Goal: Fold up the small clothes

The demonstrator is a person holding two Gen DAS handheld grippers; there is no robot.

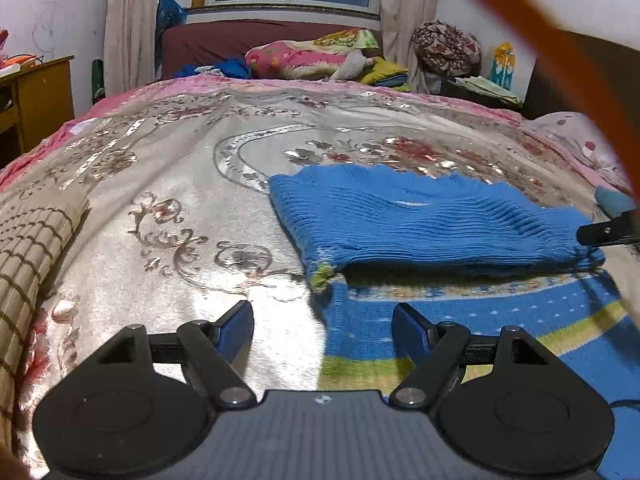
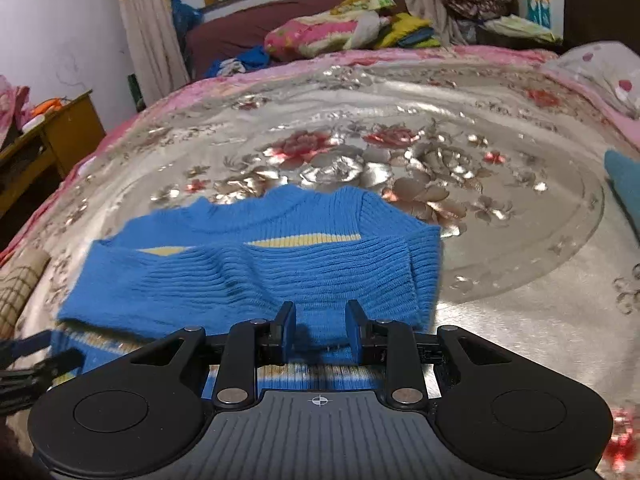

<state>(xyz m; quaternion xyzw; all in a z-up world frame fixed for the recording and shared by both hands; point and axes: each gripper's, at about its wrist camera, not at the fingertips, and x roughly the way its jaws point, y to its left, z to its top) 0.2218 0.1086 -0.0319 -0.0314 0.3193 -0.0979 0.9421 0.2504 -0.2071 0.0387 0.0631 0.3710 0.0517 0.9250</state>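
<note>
The right gripper point(image 2: 321, 330) has let go, its jaws parted with the blue sweater's point(image 2: 256, 272) folded edge between them. The left gripper point(image 1: 322, 326) gapes wide over the sweater's left hem, holding nothing. Beyond both stretches the shiny floral bedspread point(image 2: 400, 160).

black grippers point(image 1: 323, 322), blue-padded jaws, silver pivot screws

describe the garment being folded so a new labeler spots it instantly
Start at the bed with the shiny silver floral cover. Near its front edge lies a blue ribbed knit sweater, partly folded over itself. A pale yellow stripe sets it apart from the plain teal cloth at the right.
</note>
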